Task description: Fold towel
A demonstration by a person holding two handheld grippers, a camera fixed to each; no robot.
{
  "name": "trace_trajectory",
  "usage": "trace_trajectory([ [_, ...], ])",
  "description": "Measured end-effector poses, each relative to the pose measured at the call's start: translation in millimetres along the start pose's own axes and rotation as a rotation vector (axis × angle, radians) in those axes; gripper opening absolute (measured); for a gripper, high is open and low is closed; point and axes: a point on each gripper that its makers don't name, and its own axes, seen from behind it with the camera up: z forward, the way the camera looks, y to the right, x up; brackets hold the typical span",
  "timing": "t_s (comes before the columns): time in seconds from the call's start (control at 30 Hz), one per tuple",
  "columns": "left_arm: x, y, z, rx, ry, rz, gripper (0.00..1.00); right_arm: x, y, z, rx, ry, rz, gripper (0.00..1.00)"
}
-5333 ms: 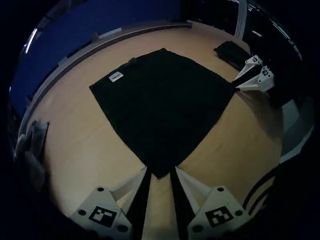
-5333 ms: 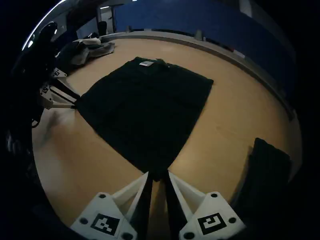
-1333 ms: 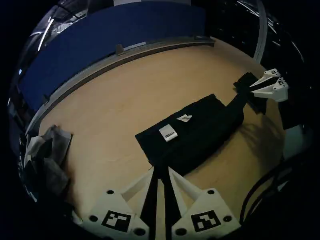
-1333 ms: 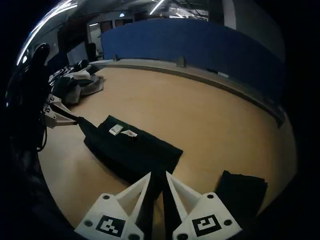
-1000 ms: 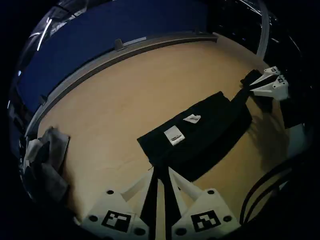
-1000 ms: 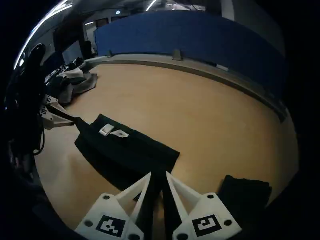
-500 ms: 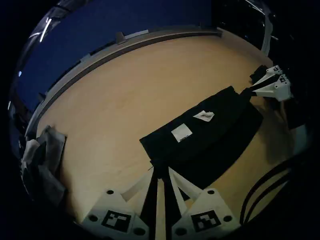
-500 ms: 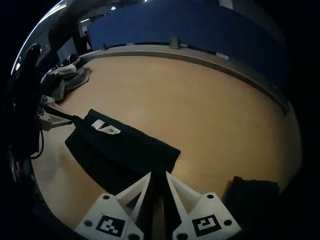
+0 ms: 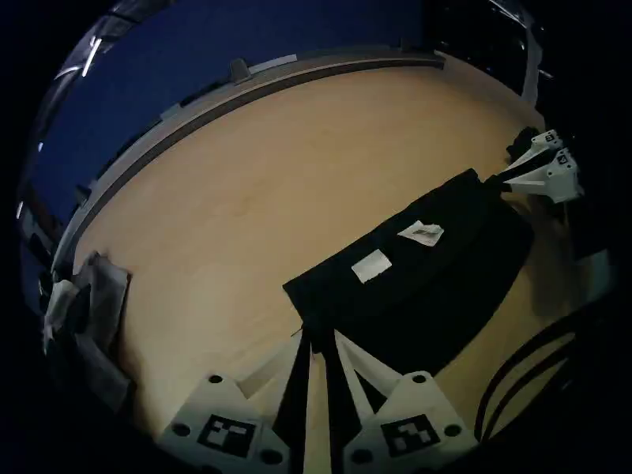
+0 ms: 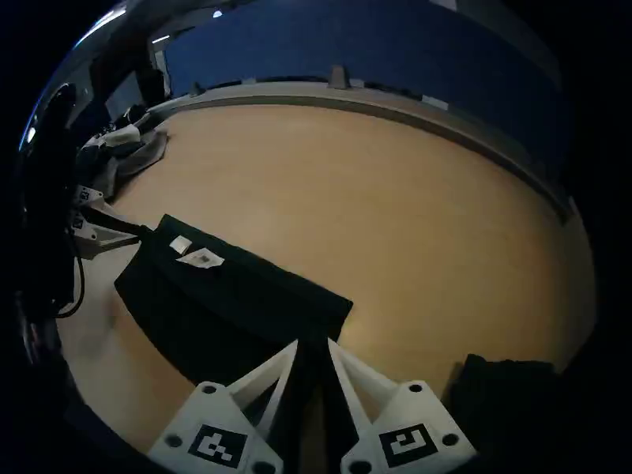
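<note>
The black towel [image 9: 411, 268] lies doubled into a long band on the wooden table [image 9: 237, 197], with two white tags [image 9: 371, 265] facing up. The left hand-held gripper [image 9: 316, 341] is clamped on one end corner and the right hand-held gripper [image 10: 313, 344] on the other. The right gripper view takes in a dark folded stack [image 10: 505, 387]. The left gripper view shows grey cloths [image 9: 87, 316] at the table's edge.

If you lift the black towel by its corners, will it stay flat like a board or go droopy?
Probably droopy: the black towel is doubled over itself with soft, curved edges. It likely weighs little, since the left gripper and right gripper each hold it by one pinched corner.
</note>
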Motion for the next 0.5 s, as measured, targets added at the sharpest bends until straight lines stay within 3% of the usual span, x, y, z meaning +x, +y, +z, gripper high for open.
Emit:
trace_trajectory([
  [0.3, 3.5, -4.9, 6.4, 0.017, -0.002, -0.004, 0.20, 3.4, 6.3, 7.0, -0.019, 0.001, 0.011, 0.15],
  [0.5, 6.1, -12.8, 9.3, 0.039, -0.001, -0.014, 0.29, 3.4, 13.3, 9.8, -0.053, 0.000, 0.007, 0.33],
])
